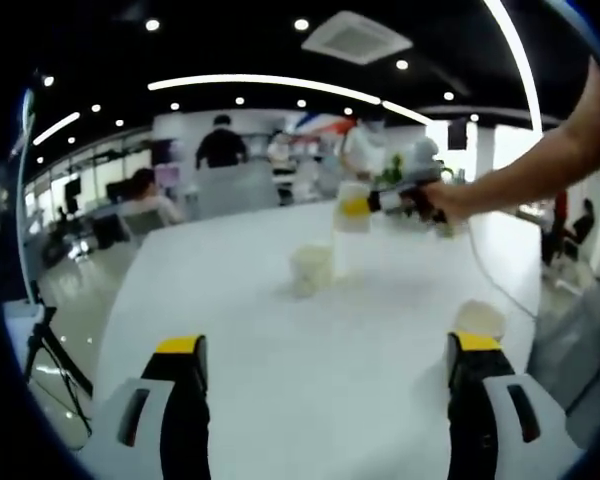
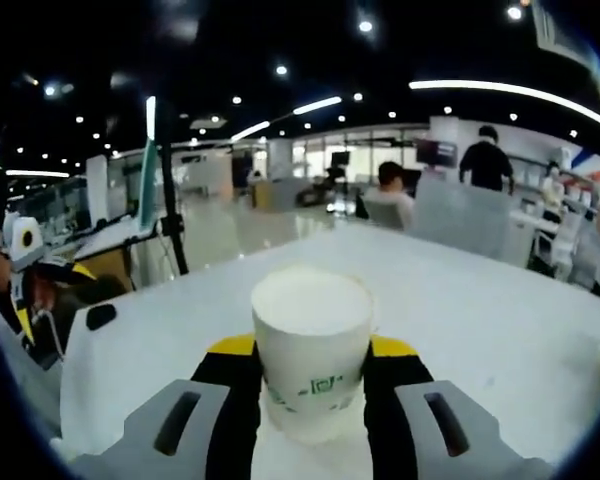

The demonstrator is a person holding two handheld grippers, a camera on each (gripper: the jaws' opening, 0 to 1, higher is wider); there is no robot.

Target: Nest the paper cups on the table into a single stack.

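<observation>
Paper cup (image 2: pixel 311 352) sits pinched between my right tongs (image 2: pixel 311 385) at lower centre of the right gripper view; it's light and thin-walled, so I grip mid-wall, gently, or it'll crush. Left tongs (image 1: pixel 325 365) spread wide, holding nothing. Mid-frame in the left gripper view, my right arm (image 1: pixel 540 160) reaches across above another cup (image 1: pixel 311 268) on the white table (image 1: pixel 310 380)
</observation>
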